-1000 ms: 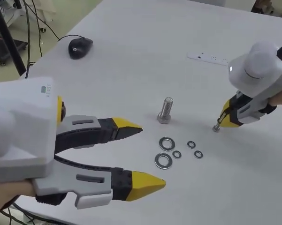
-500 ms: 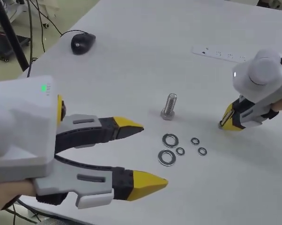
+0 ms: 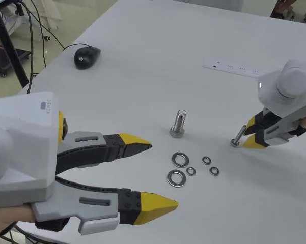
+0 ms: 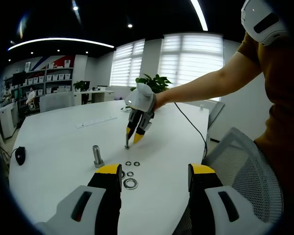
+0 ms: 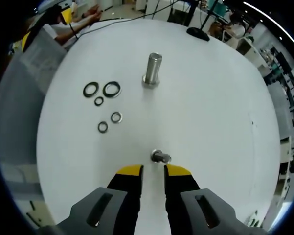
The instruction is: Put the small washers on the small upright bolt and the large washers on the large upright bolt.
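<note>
A: Where is the small bolt (image 3: 238, 137)?
B: On the counter (image 3: 142, 76), just off the right hand-held gripper (image 5: 154, 168), whose tips are narrowly parted and grasp nothing.
A: The rest?
B: The washers (image 3: 179, 159) lie loose by the large bolt (image 3: 177, 124). The left hand-held gripper (image 3: 163, 175) is spread wide, empty.

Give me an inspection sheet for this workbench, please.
Surface: white table, no marks seen.
Job's things: large bolt upright; small bolt at the right gripper's tips; two large washers and three small washers flat, none threaded on.
Clutter: mouse, power strip.
Grippers: left gripper open, holding nothing; right gripper's grip on small bolt unclear.
Cables: mouse cable; more cables past the table edge.
Surroundings: office, blinds, plant, mesh chair.
</note>
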Demonstrator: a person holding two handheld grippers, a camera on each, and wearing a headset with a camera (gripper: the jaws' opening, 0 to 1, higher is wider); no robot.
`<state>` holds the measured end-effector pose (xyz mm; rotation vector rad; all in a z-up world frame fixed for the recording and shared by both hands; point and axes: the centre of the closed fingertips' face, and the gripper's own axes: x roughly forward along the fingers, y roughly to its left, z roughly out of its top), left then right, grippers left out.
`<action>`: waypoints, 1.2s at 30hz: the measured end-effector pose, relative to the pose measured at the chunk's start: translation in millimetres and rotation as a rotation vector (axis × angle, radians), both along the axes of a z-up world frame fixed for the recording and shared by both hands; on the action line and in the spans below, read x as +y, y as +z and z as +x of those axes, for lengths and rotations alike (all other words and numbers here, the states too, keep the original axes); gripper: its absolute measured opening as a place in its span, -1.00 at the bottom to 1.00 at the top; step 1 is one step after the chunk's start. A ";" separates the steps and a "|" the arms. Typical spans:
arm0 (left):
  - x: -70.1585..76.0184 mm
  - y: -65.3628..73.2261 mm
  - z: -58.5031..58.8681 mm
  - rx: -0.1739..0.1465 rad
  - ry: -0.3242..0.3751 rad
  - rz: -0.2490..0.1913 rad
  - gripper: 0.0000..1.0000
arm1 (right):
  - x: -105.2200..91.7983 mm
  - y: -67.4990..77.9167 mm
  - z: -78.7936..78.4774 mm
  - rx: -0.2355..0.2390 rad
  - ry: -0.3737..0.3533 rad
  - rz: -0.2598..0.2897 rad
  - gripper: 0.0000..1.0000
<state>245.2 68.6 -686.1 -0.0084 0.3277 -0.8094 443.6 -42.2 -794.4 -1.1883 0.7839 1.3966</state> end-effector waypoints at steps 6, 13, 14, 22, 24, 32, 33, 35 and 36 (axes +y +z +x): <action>-0.4 9.9 -5.5 -0.023 0.005 0.012 0.08 | -0.5 5.7 -27.0 0.032 0.031 0.034 -0.65; -0.1 18.2 -13.6 -0.038 0.018 0.040 0.08 | 19.7 -5.3 -65.0 0.082 0.063 0.068 -0.65; 0.1 19.1 -14.2 -0.039 0.020 0.041 0.08 | 21.9 -6.5 -67.9 0.083 0.068 0.069 -0.65; 4.2 22.1 -20.4 -0.047 0.055 0.062 0.08 | 35.2 -16.6 -73.2 0.104 0.074 0.091 -0.65; 5.8 22.7 -21.1 -0.049 0.067 0.056 0.08 | 36.3 -19.3 -72.2 0.106 0.067 0.086 -0.65; 9.7 21.3 -24.2 -0.049 0.100 0.050 0.08 | 36.4 -28.9 -70.3 0.114 0.054 0.057 -0.65; 10.3 20.9 -24.5 -0.048 0.104 0.043 0.09 | 38.1 -29.2 -70.7 0.119 0.052 0.058 -0.65; 11.9 19.5 -24.4 -0.045 0.112 0.045 0.08 | 40.4 -30.2 -69.7 0.120 0.056 0.055 -0.65; 12.4 18.9 -24.7 -0.044 0.113 0.047 0.08 | 41.1 -30.8 -69.5 0.122 0.056 0.053 -0.65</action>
